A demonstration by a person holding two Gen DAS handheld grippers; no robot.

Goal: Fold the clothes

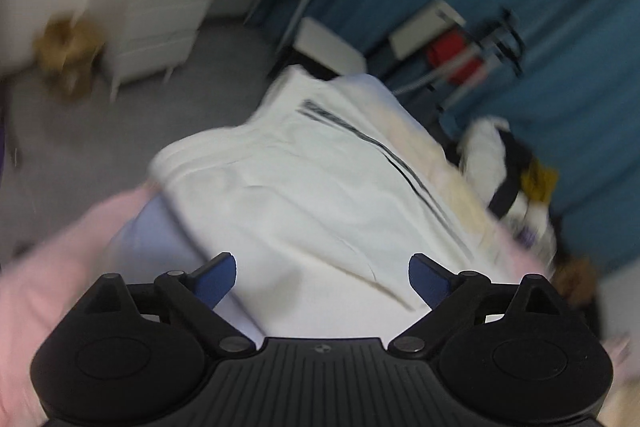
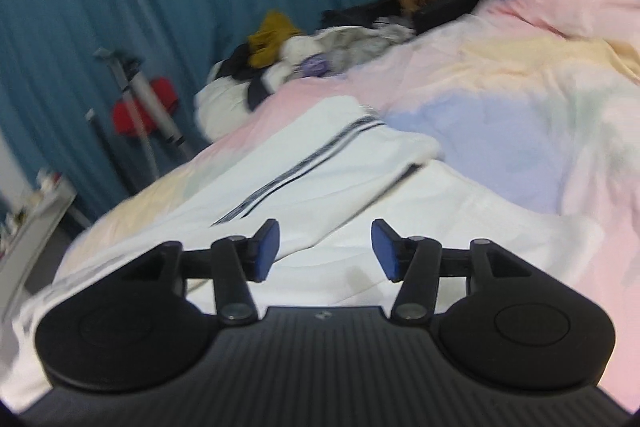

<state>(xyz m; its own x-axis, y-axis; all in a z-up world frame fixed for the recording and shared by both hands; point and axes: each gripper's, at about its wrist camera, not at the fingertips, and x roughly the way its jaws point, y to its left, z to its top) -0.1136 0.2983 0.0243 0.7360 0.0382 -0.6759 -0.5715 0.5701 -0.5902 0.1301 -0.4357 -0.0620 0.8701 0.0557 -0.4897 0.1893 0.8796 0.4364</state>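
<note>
1. My left gripper [image 1: 322,281] hangs above the white garment [image 1: 320,187], jaws spread wide, nothing between them.
2. My right gripper [image 2: 325,253] stands partly open and empty, low over the same cloth.
3. The garment lies folded on the pastel bedspread [image 2: 500,99], its dark stripes [image 2: 296,171] running ahead.

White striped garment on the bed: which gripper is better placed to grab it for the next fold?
Probably right. The right gripper hovers open close over the white striped garment, near a folded edge. The left gripper is open too, but its view is motion-blurred and looks at the cloth from further off.
</note>
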